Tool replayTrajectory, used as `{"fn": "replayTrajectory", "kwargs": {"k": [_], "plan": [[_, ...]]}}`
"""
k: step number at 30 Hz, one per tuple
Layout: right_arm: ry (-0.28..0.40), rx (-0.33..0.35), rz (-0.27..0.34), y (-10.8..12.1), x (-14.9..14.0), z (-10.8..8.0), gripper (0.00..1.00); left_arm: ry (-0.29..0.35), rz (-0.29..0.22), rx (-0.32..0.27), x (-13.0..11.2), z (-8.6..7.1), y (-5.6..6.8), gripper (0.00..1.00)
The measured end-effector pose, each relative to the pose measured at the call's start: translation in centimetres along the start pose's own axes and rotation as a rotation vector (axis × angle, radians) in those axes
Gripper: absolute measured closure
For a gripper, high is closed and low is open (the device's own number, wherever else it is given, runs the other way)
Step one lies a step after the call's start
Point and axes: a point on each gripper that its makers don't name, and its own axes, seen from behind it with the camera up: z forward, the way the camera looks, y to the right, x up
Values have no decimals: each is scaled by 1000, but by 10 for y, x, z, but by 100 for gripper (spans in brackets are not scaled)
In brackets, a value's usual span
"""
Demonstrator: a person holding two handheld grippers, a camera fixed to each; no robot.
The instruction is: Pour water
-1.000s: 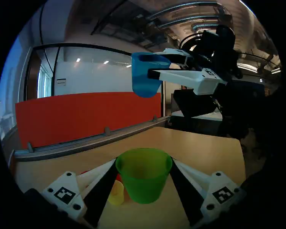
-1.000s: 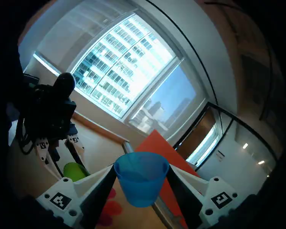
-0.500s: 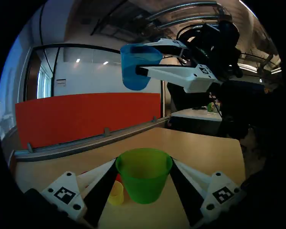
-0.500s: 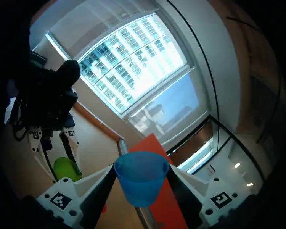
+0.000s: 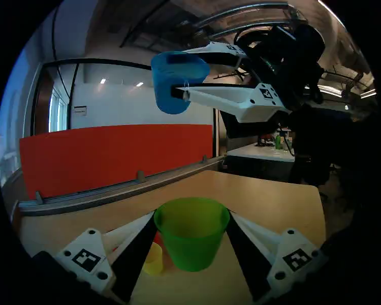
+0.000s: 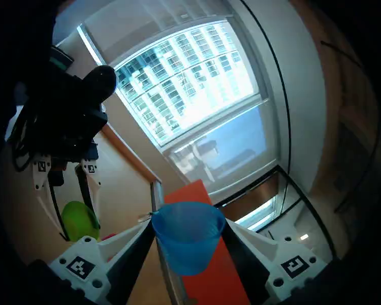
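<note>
Left gripper (image 5: 191,217) jaws clamped on green cup (image 5: 191,241), upright near desk (image 5: 277,201). Right gripper (image 6: 188,226) jaws clamped on blue cup (image 6: 188,246), raised toward 12 o'clock of green cup, tipping. Both cups grasped; no stream discernible; pour itself judged left.

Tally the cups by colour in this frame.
green cup: 1
blue cup: 1
yellow cup: 1
Total: 3
</note>
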Motion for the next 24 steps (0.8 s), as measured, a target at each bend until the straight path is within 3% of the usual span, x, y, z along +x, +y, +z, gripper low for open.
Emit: {"fn": "replayTrajectory", "kwargs": {"k": [24], "plan": [[-7,-24,-99,8,2,5,9,0,4,-8,0,1,4,11]]}}
